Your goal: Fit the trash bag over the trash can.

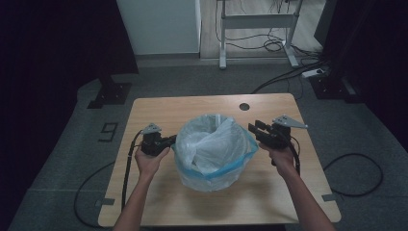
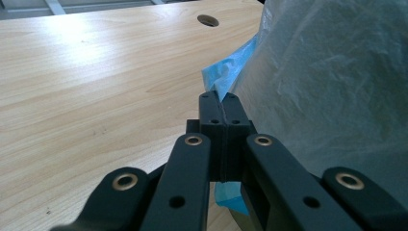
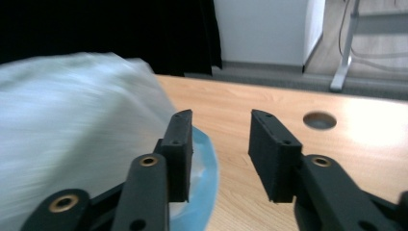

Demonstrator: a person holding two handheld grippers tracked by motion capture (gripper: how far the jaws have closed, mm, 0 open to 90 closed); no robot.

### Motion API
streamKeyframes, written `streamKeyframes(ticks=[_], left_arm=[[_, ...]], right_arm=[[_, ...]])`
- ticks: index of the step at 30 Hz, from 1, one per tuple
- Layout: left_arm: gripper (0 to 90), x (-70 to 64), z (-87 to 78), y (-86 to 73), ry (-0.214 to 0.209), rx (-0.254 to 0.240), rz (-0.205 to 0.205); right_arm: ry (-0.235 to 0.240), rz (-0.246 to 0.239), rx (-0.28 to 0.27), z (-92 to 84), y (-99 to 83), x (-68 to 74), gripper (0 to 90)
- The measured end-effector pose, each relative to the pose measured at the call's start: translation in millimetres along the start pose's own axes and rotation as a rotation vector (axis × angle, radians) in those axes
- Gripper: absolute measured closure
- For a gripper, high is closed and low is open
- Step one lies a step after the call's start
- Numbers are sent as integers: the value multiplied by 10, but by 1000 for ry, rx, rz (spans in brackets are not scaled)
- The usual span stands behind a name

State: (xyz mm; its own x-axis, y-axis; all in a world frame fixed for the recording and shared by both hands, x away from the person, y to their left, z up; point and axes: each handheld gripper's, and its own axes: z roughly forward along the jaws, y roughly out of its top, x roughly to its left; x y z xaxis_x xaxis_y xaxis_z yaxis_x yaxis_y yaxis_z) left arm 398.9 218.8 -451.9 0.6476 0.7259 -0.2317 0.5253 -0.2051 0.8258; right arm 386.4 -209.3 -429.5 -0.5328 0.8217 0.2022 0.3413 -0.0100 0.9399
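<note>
Now the left claw (image 2: 222, 103) pinches the bag's blue rim (image 2: 226, 72), while the right claw (image 3: 219, 144), released, hangs just right of the bag (image 1: 211, 151).

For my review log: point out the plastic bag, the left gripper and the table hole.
plastic bag (image 1: 211, 144), high view, crumpled inner film.
left gripper (image 2: 224, 103), left gripper view, tips shut on the bag's blue rim.
table hole (image 1: 244, 106), high view, its centre.
</note>
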Motion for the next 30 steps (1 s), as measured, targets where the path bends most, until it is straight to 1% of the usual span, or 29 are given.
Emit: streamKeyframes(ticks=[1,3,6,7,8,11,14,16,18,22,26,30], left_arm=[[897,0,-6,0,-1,-2,-2],[897,-7,-17,-3,-1,-6,-3],[896,-10,-31,-7,-1,-8,-3],[897,-10,-31,-7,-1,-8,-3],[896,-8,-36,-7,-4,-8,-5],[896,-13,-48,-2,-4,-13,-7],[896,-19,-49,0,-4,-14,-7],[897,-20,-46,-1,-4,-13,-6],[896,-20,-44,-1,-6,-12,-9],[896,-22,-52,0,-4,-12,-7],[896,-24,-63,-5,-4,-17,-9],[896,-24,-65,-15,-5,-15,-11]], right_arm=[[19,-9,-8,-79,26,36,579],[77,-43,-15,-234,58,132,562],[176,-109,0,-446,57,311,527],[199,-121,3,-484,53,345,521],[240,-137,8,-537,50,393,512],[318,-153,22,-612,44,474,495],[383,-183,33,-647,30,554,486],[415,-196,39,-655,6,596,483],[442,-209,48,-653,-32,622,481],[466,-222,56,-657,-111,620,488],[460,-259,63,-697,-199,639,509],[460,-291,61,-742,-327,677,517]])
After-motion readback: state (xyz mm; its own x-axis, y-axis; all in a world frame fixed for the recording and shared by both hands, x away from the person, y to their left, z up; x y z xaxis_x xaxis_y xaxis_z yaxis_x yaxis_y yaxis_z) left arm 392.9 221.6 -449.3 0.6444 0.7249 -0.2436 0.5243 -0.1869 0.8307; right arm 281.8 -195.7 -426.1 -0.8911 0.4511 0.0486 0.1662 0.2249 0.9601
